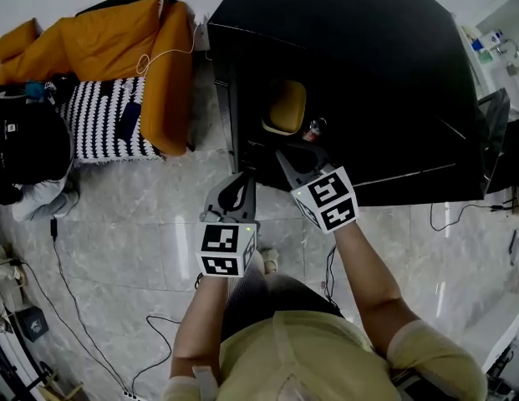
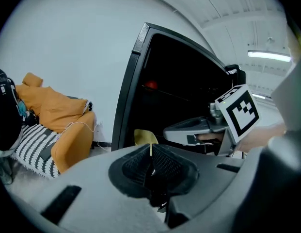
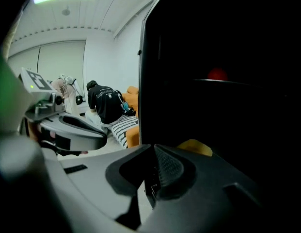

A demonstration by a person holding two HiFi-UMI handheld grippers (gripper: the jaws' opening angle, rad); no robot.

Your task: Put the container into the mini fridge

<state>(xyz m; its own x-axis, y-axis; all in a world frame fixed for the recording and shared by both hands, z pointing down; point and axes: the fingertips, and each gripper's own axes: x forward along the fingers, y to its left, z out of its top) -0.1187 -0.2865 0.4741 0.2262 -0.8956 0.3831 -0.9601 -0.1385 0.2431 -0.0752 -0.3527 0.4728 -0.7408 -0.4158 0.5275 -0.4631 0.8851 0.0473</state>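
**both claws shut and empty, container sits in the mini fridge**

we see the yellow container (image 1: pixel 286 107) already inside the open black mini fridge (image 1: pixel 368 73), low in the dark compartment and close to its left wall. just beside it, toward the right, stands a small can (image 1: pixel 313 129) with a red top.

the left claw (image 1: pixel 240 177) hovers over the pale tiled floor (image 1: pixel 134 241) in front of the fridge's left front edge. in the left gripper view its pads (image 2: pixel 165 165) are pressed together with nothing between them, and the container shows past their tips. the right claw (image 1: pixel 284 152) reaches nearer the fridge opening, its tips just short of the container and the can. in the right gripper view that claw (image 3: pixel 153 168) is also pressed together and holds nothing, and a yellow edge of the container appears beyond it in the dark.

each gripper carries its marker cube, the left cube (image 1: pixel 226 251) and the right cube (image 1: pixel 328 199).

to the left of the fridge are an orange sofa (image 1: pixel 167 82) with a black and white striped cover (image 1: pixel 96 128), and a person in black (image 1: pixel 25 144).
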